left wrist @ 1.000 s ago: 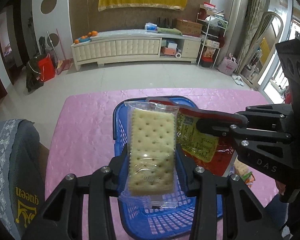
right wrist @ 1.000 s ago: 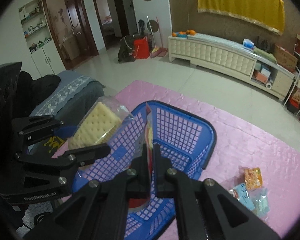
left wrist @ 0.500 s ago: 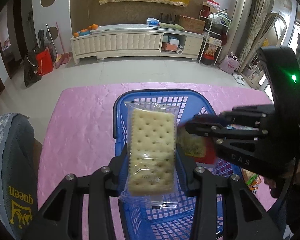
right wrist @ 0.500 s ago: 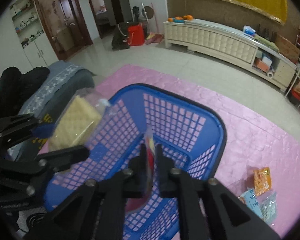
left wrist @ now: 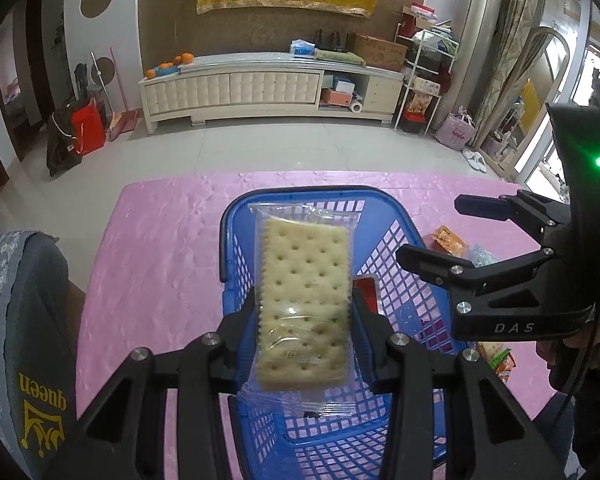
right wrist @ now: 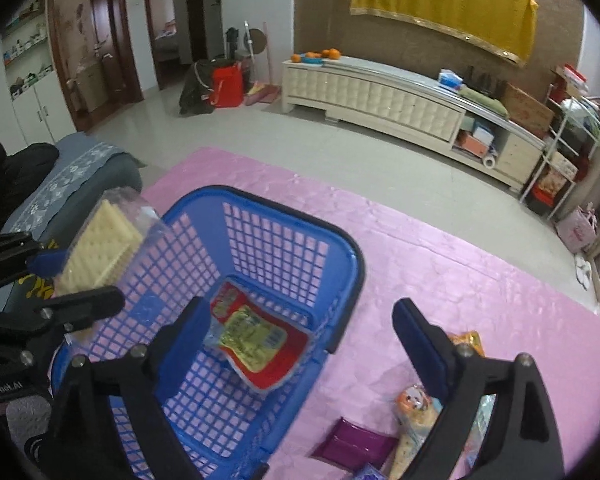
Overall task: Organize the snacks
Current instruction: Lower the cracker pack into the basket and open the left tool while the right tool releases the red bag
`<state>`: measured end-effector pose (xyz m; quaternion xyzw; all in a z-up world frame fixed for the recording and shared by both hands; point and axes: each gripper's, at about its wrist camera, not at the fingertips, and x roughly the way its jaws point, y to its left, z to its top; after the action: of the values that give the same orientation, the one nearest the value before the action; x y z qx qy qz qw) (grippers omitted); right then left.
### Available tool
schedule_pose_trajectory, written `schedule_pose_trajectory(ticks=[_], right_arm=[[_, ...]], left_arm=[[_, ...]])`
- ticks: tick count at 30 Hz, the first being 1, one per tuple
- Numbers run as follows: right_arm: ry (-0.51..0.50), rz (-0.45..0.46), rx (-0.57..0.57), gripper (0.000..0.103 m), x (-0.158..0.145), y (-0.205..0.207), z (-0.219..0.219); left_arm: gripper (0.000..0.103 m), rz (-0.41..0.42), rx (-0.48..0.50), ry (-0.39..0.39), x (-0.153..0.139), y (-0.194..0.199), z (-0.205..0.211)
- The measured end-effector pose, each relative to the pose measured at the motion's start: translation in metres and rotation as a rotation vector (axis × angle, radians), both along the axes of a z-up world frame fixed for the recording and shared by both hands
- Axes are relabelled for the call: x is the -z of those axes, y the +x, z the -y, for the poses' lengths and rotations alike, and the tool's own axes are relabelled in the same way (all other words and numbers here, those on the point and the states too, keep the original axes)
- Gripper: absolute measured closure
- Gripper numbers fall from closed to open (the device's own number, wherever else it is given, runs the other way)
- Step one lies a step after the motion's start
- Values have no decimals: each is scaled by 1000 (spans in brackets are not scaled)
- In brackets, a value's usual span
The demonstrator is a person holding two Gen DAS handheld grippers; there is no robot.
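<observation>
Over a blue basket (right wrist: 260, 280) on a pink tabletop (right wrist: 440, 280), the left hand-held gripper (left wrist: 302, 312) grasps a cracker packet (left wrist: 304, 300) by its lower half, holding the clear-wrapped biscuit upright above the basket's near side. The right hand-held gripper (right wrist: 300, 344) hangs above the basket's right rim, its jaws opening wide with nothing pressed between them; a red and yellow snack pouch (right wrist: 260, 340) lies flat on the basket floor below it. More snacks wait on the tabletop to the right of the basket: an orange packet (right wrist: 466, 338), a cone-shaped packet (right wrist: 414, 412) and a purple packet (right wrist: 352, 446) among them, all apart from the basket. The sorting appears to be in its early stages, with one item dropped in and the cracker next in line. The next move likely calls for lowering the cracker packet into the basket, clear of the rim, before letting go, while the freed right hand-held gripper swings toward the loose packets on the tabletop.
</observation>
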<state>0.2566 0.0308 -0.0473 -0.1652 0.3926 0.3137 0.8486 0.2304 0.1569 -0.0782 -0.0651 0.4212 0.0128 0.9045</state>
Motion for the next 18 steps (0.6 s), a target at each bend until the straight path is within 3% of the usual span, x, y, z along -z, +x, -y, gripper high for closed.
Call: schedule_pose_trajectory(ticks=[16,18], right_arm=[[14,-18,90,8,9,22,14],[17,-20,97,8,10,24,15]], left_arm=[[62,-20,1,6,11,39,-6],[41,-24,-4,8,12,43,-8]])
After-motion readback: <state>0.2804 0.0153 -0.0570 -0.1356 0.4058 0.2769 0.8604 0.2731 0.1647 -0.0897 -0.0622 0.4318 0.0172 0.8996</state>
